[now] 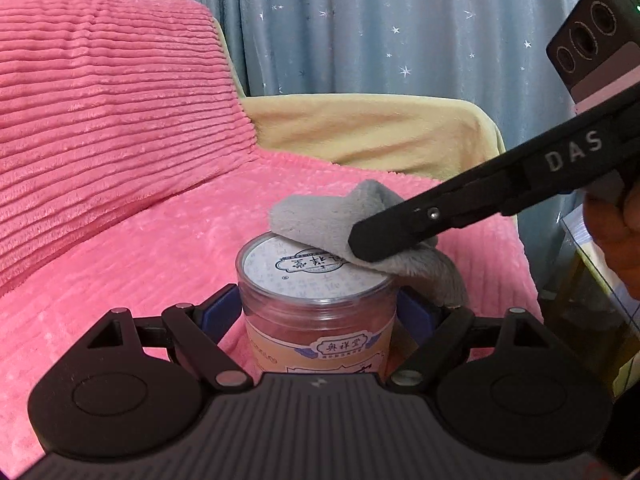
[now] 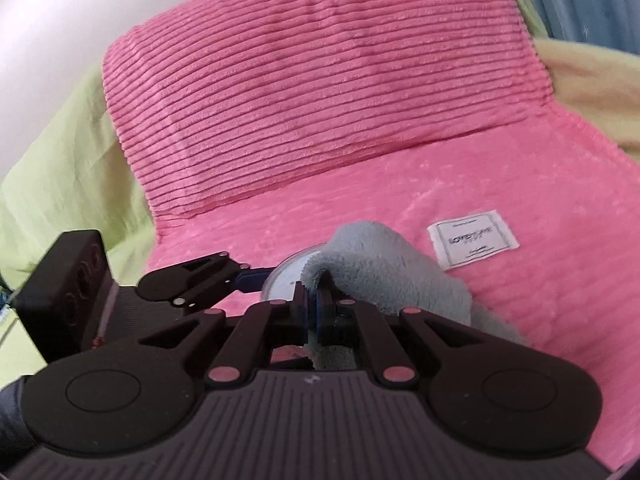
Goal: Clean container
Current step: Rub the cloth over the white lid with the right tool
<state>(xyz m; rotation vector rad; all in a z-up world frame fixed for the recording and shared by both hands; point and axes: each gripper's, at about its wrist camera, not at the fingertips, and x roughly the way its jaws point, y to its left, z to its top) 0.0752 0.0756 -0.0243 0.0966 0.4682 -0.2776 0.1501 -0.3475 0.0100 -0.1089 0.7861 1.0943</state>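
Left tongs clasp the clear cylindrical plastic container by its sides, holding it upright over the pink ribbed plush blanket. Right tongs are clenched on a folded grey fleece cloth, which is pressed onto the far right edge of the container's white printed lid (a white sewn label lies on the blanket nearby).

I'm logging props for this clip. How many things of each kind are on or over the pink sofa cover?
Clear lidded jar: 1
Grey cloth: 1
Hand-held gripper: 2, left hand-held gripper, right hand-held gripper
Total: 4
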